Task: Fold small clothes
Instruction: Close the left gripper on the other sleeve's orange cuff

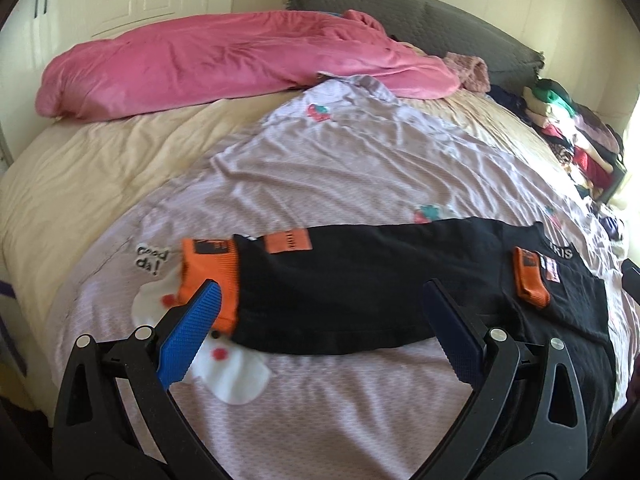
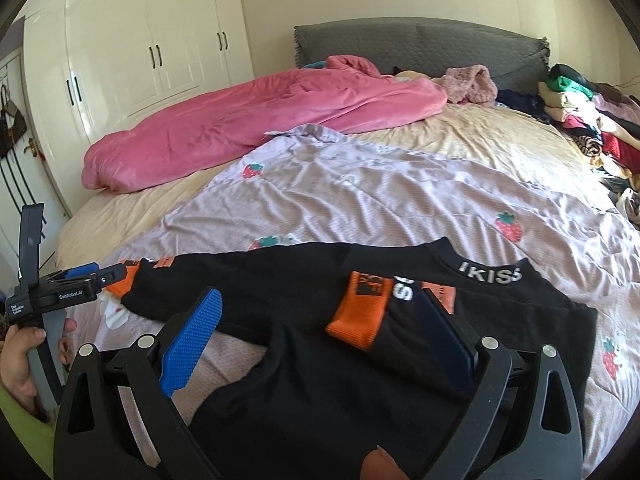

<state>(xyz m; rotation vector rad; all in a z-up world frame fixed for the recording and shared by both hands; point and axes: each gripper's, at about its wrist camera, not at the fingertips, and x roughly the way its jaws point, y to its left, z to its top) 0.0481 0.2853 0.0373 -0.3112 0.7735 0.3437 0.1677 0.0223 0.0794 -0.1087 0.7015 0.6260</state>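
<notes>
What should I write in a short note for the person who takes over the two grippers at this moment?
Left gripper: open, empty, over the black shirt's left orange cuff.
Right gripper: open, empty, over the other orange cuff.
The shirt lies flat on the lilac strawberry sheet, one sleeve folded in across it.
Done: laid out, first sleeve fold.
Left: the other sleeve, then the body folds.
</notes>
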